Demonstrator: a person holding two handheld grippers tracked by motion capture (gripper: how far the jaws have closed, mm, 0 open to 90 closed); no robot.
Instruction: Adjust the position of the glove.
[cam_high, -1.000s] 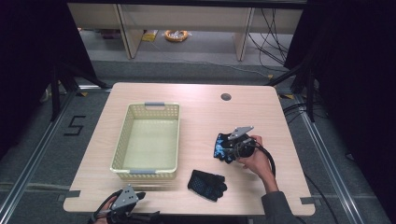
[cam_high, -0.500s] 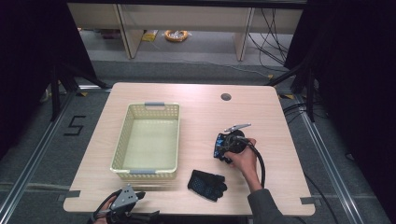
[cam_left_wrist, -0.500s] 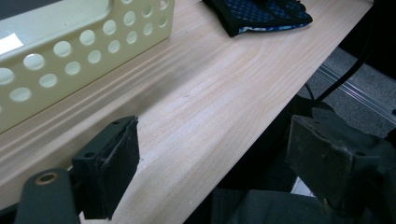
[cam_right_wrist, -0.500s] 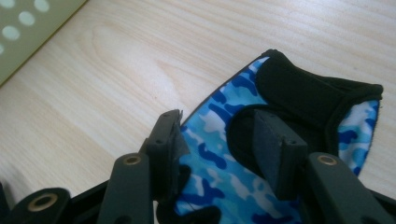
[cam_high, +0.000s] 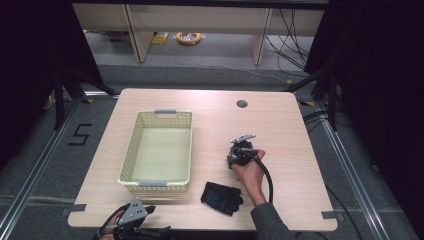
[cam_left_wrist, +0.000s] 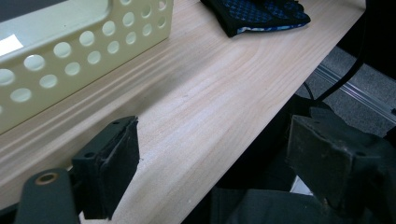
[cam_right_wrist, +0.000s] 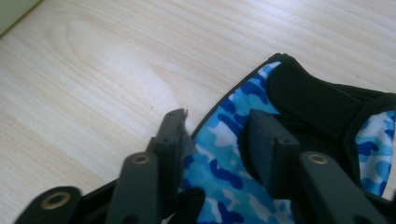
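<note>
Blue camouflage glove caught between the right gripper's jaws, on the table right of the basket.
The jaws have just been closing and now pinch the glove's edge over the wood. A second, dark glove lies near the basket's front right corner. The left gripper hangs wide open and empty at the table edge just in front of the basket.

I can read just one mark: a black digit "5" taped on the grey floor left of the table.
</note>
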